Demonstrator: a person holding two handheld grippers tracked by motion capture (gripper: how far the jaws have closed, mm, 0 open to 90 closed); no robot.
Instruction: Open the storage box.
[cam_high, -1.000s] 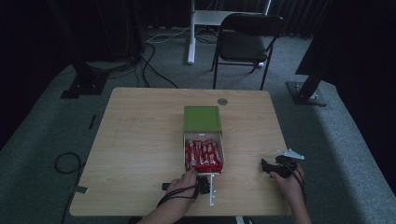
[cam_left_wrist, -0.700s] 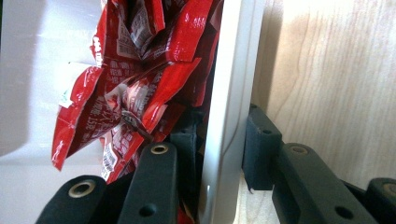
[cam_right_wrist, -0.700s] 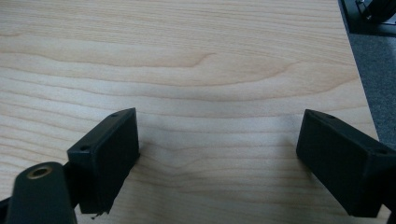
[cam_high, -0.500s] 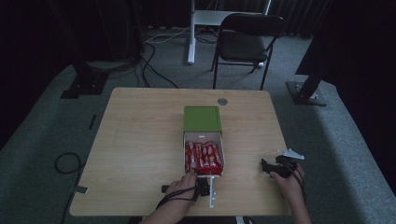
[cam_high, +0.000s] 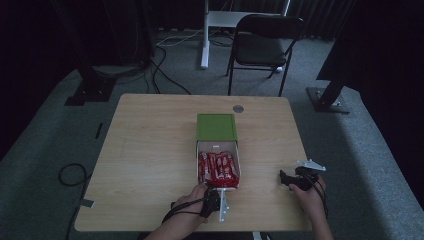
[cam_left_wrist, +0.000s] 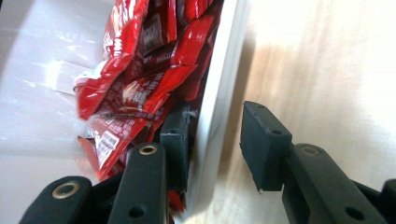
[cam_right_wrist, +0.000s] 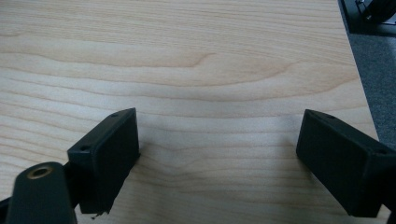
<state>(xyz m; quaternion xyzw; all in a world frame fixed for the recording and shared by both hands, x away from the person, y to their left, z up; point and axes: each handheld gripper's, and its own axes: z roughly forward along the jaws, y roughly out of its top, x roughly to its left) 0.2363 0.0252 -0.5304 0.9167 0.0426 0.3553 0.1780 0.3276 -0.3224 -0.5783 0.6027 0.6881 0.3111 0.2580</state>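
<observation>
High view: a rectangular table (cam_high: 150, 150) of pale wood grain stands on grey carpet, with a dark folding chair (cam_high: 265, 37) beyond its far edge and a small round grey disc (cam_high: 238, 108) near that edge. At mid-table lies a white box (cam_high: 218, 146) whose flat green lid (cam_high: 216, 126) is slid toward the far side, leaving the near part open; this part is packed with glossy red wrappers (cam_high: 218, 168). The left gripper (cam_high: 216, 192) meets the near end of the box, held by the left hand (cam_high: 192, 200). The right gripper (cam_high: 286, 178), in the right hand (cam_high: 307, 192), lies on bare wood well apart from the box, to its right.

Left gripper view: detail not resolved from above. The crinkled, shiny wrappers (cam_left_wrist: 140, 70) carry small print too blurred to read. The thin white box wall (cam_left_wrist: 219, 93) stands between the two matt black blocky jaws, one inside against the wrappers and one outside over the wood; a gap remains at the outer jaw, so the left gripper (cam_left_wrist: 210, 140) straddles the wall without clamping it.

Right gripper view: the right gripper (cam_right_wrist: 217, 154) has its jaws spread wide over bare wood grain (cam_right_wrist: 187, 56), with nothing between them.
</observation>
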